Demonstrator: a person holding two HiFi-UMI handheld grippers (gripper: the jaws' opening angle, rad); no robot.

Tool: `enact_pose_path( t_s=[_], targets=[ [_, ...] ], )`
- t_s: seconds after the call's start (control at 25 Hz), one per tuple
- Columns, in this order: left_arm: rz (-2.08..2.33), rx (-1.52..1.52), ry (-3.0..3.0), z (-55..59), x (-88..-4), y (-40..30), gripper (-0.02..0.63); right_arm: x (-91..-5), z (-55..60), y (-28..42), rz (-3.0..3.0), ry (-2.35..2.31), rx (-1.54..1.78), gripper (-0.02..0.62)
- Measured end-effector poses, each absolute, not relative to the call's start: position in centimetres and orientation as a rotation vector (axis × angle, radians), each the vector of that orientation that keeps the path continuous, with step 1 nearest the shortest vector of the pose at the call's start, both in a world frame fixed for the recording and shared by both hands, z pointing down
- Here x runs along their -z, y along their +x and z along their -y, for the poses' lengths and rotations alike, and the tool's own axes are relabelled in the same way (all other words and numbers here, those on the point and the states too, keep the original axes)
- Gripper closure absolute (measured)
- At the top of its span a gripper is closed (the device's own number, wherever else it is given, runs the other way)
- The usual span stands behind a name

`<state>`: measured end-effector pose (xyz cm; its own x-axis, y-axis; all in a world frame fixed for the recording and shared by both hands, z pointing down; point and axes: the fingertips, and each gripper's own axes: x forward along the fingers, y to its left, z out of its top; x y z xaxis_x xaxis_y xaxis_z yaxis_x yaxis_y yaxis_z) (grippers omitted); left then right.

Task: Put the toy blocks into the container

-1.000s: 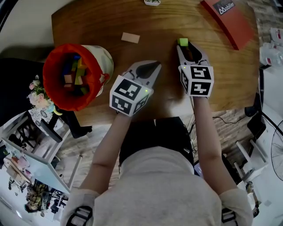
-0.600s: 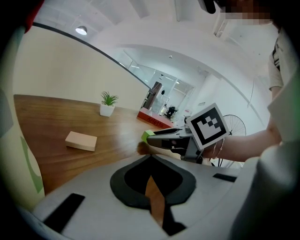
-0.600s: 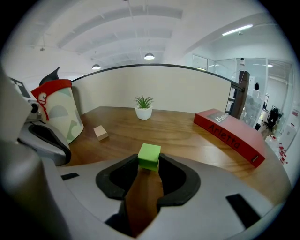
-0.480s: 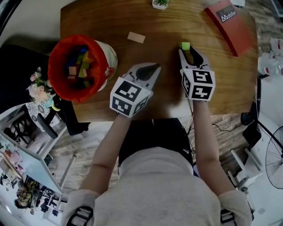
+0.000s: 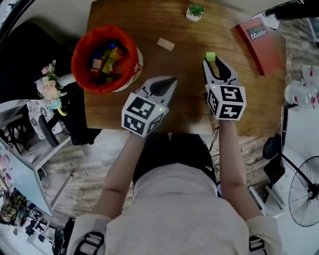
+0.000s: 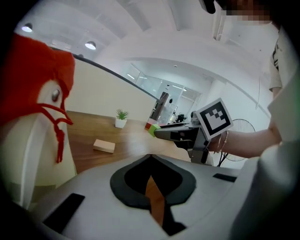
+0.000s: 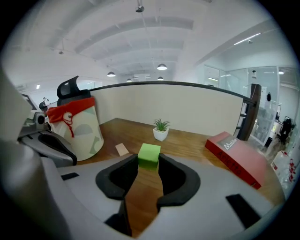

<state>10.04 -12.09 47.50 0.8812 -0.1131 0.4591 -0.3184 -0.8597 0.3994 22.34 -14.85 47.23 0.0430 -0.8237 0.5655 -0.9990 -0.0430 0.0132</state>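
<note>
– green block [image 7: 149, 156], where was it?
– it sat pinched at the very tips of the right gripper [image 7: 149, 162], over the wooden table [image 5: 189, 112]. the jaws stood partly apart, one pad pressed against each side of the cube.
– and the left gripper [image 6: 150, 157]?
– its jaws were drawn together, tips meeting, with nothing between them. only a thin slit of table showed lower down between the pads.
– what lay beyond the two?
– a tan block [image 5: 166, 44] lay flat on the table, ahead of the left gripper and apart from both. to the left stood the container [image 5: 79, 55], a cream fabric bucket with a red rim and a red drawstring. it stood upright at the table's left edge, with coloured blocks [image 5: 104, 56] already inside.
– any writing to be read?
– only on the red book [image 5: 261, 45], lying at the far right of the table. its white lettering looked like "mobilier", though it was small. the square markers on the gripper cubes carried no words.
– anything farther back?
– a small potted plant [image 5: 195, 12] in a white pot, near the far edge.
</note>
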Motion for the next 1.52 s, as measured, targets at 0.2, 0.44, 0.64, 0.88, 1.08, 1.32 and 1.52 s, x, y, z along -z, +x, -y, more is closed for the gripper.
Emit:
enact_pose_path(
  t_s=[0.2, 0.44, 0.64, 0.88, 1.08, 1.32, 1.52],
  targets=[
    [0.401, -0.526, 2.578, 12.0, -45.3, 7.7, 0.591, -43.8, 16.6, 18.9, 1.942, 1.850, -0.475, 0.447],
    [0.536, -0.450, 2.581, 12.7, -43.0, 4.3, 0.591, -39.6, 18.7, 13.4, 2.090, 1.747, -0.342, 0.446],
    [0.677, -0.398, 2.573, 13.7, -41.4, 0.5, 0.591, -37.6, 19.8, 8.7, 2.183, 1.643, -0.271, 0.446],
    [0.831, -0.327, 2.547, 14.9, -39.9, -3.6, 0.591, -35.5, 20.6, 4.0, 2.272, 1.543, -0.199, 0.446],
    [0.918, -0.271, 2.532, 15.3, -38.8, -5.7, 0.591, -35.0, 21.1, 0.3, 2.334, 1.436, -0.154, 0.446],
    [0.994, -0.249, 2.502, 15.6, -38.7, -7.7, 0.591, -34.8, 22.2, -2.4, 2.380, 1.361, -0.131, 0.446],
    [1.008, -0.253, 2.492, 15.7, -38.9, -8.3, 0.591, -35.1, 22.3, -3.6, 2.393, 1.320, -0.127, 0.446]
  ],
)
